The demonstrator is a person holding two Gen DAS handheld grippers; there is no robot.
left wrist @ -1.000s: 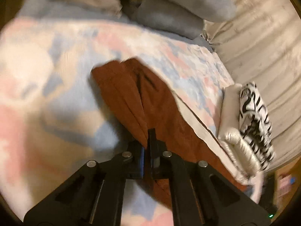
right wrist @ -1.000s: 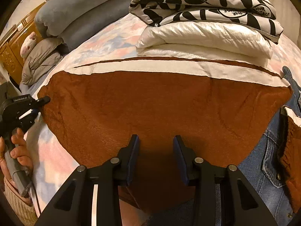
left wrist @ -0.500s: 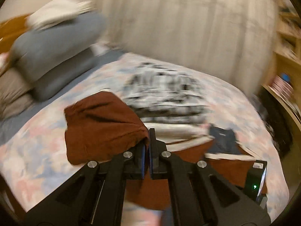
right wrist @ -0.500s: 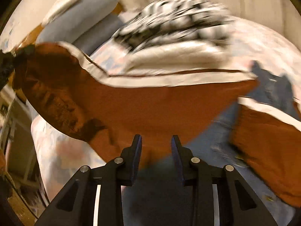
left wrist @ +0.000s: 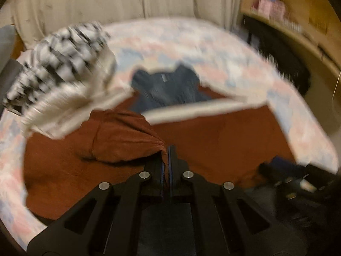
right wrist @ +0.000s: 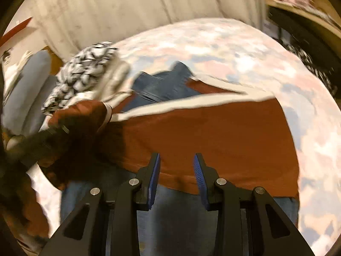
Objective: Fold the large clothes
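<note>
A large rust-brown garment [left wrist: 223, 140] with a cream lining edge [left wrist: 191, 111] lies spread on the bed, over a denim piece [left wrist: 168, 89]. My left gripper [left wrist: 166, 149] is shut on a corner of the brown garment and holds it lifted, folded back over the rest. In the right wrist view the brown garment [right wrist: 213, 136] lies in front of my right gripper [right wrist: 176, 160], which is open and empty just above its near edge. The left gripper [right wrist: 42, 136] shows at the left with the lifted corner. Both views are blurred.
A stack of folded clothes, zebra-print on top [left wrist: 55, 64], sits at the left of the bed [right wrist: 245, 49]. Grey pillows [right wrist: 23, 89] lie far left. A curtain [right wrist: 127, 4] hangs behind. A wooden shelf [left wrist: 298, 27] stands at the right.
My left gripper has carried the brown corner up and across, over the rest of the garment toward the right gripper. Both views have swung to the right. The right gripper stays open.
</note>
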